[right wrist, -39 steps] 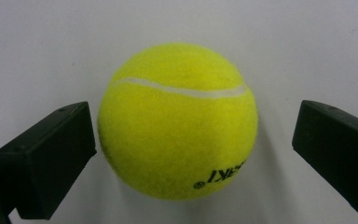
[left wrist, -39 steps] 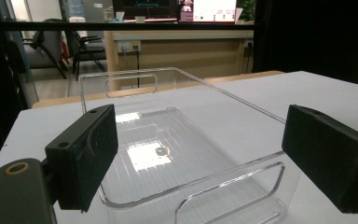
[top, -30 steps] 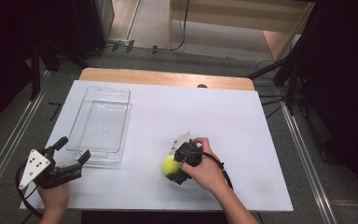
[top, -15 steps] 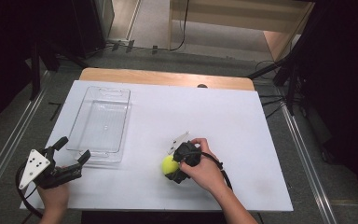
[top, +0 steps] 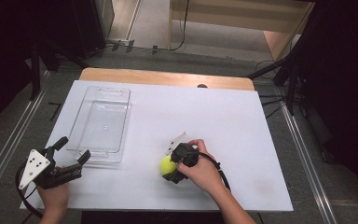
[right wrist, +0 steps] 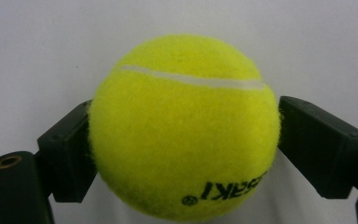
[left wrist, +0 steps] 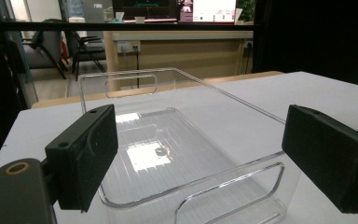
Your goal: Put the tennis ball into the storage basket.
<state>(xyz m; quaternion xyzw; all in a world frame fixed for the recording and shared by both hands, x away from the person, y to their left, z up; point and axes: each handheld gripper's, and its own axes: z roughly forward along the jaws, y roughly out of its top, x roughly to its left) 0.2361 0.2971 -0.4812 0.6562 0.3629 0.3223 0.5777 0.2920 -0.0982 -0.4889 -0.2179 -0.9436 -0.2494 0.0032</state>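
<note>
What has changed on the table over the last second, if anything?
The right gripper has just been closing its jaws around the tennis ball, which sits between them on the white table; both pads now look to be against its sides. Neither hand has shifted. The left gripper is open as before, beside the clear tray, which has not moved.

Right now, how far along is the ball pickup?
Reach looks done: the right claw has just been closing, jaws against both sides of the tennis ball, which sits on the white table. Left: lift it. The clear tray holds nothing; the left claw is open.
</note>
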